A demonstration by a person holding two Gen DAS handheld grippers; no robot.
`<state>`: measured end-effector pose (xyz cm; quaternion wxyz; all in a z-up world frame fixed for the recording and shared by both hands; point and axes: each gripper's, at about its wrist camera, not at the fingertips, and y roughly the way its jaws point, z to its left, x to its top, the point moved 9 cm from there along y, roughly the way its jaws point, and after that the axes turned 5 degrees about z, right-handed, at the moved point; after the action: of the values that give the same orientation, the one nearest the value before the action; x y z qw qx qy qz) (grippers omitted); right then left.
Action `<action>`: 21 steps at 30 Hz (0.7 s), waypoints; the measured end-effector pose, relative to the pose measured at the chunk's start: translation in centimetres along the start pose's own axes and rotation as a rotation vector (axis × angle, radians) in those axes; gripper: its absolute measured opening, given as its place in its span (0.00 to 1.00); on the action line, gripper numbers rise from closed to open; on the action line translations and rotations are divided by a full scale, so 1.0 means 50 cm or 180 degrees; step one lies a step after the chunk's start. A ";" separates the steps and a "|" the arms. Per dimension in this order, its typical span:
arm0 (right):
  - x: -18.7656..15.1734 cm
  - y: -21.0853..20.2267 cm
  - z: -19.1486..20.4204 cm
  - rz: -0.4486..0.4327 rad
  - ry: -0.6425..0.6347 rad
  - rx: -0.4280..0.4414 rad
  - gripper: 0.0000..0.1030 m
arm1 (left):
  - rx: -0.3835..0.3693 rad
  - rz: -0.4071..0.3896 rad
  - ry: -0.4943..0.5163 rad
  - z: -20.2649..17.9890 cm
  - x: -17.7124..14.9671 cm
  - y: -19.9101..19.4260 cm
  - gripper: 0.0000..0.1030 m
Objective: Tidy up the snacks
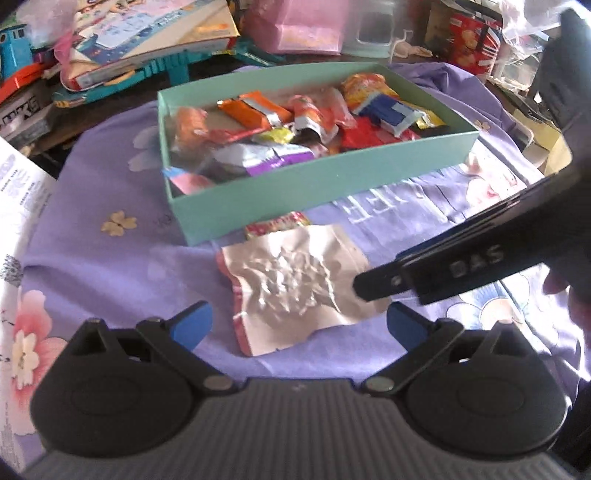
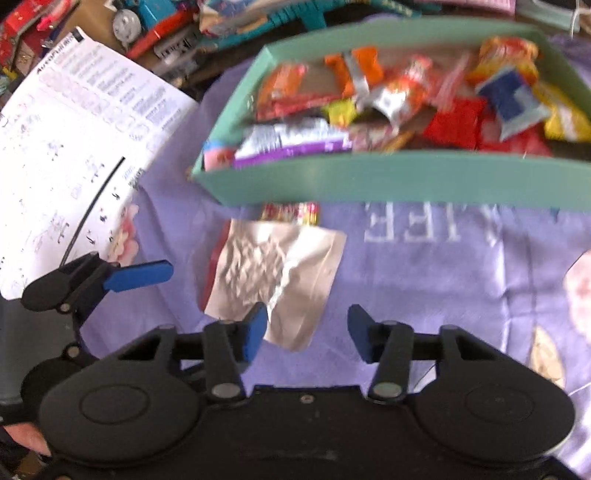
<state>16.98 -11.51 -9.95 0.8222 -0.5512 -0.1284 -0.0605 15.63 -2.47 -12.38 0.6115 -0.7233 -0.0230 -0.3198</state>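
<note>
A teal box [image 1: 295, 184] on the purple cloth holds several snack packets. In front of it lies a crinkled silver snack packet [image 1: 291, 284], with a small red-and-yellow packet [image 1: 277, 224] between it and the box. My left gripper [image 1: 299, 325] is open, its blue pads either side of the silver packet's near edge. My right gripper [image 2: 306, 332] is open just above the silver packet [image 2: 273, 273]; it shows as a black arm [image 1: 461, 266] in the left wrist view. The box [image 2: 388, 181] is blurred in the right wrist view.
Toys, books and a pink bag [image 1: 303, 26] crowd the table behind the box. A white printed sheet [image 2: 66, 147] lies at the left. The left gripper's blue finger [image 2: 140, 275] shows at the left of the right wrist view. The floral purple cloth [image 1: 110, 258] covers the work area.
</note>
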 end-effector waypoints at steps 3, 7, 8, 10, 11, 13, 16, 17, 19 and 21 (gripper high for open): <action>-0.007 0.020 0.001 0.0091 0.0144 0.0126 0.32 | -0.0038 0.0002 -0.0017 -0.001 0.000 0.010 1.00; 0.009 0.019 0.020 0.0073 0.0171 0.0257 0.29 | -0.0039 -0.0019 -0.0053 0.005 0.004 0.020 1.00; 0.015 0.014 0.026 0.0055 0.0142 0.0272 0.29 | -0.0024 -0.0029 -0.0057 0.007 0.005 0.023 1.00; 0.030 0.002 0.039 0.0018 0.0084 0.0303 0.29 | 0.0017 -0.0045 -0.0047 0.012 0.007 0.030 1.00; 0.036 -0.001 0.046 0.0005 0.0070 0.0321 0.29 | 0.0046 -0.0057 -0.0040 0.015 0.008 0.032 1.00; 0.048 -0.004 0.053 0.0000 0.0057 0.0348 0.29 | 0.0131 -0.0097 -0.0031 0.022 0.012 0.038 0.99; 0.059 -0.005 0.059 0.0001 0.0047 0.0394 0.29 | 0.0254 -0.0187 -0.0084 0.040 0.025 0.043 0.94; 0.061 -0.006 0.063 0.0006 0.0048 0.0414 0.29 | 0.0262 -0.0200 -0.0110 0.047 0.029 0.045 0.95; 0.069 -0.004 0.066 0.0001 0.0038 0.0416 0.29 | 0.0211 -0.0169 -0.0123 0.052 0.034 0.050 0.95; 0.077 -0.001 0.068 -0.0001 0.0047 0.0417 0.29 | 0.0252 -0.0204 -0.0066 0.050 0.035 0.051 0.91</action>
<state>20.17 -8.26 -7.63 0.8575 -0.4957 -0.1261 -0.0561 19.21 -1.48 -13.85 0.6288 -0.7008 -0.0651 -0.3305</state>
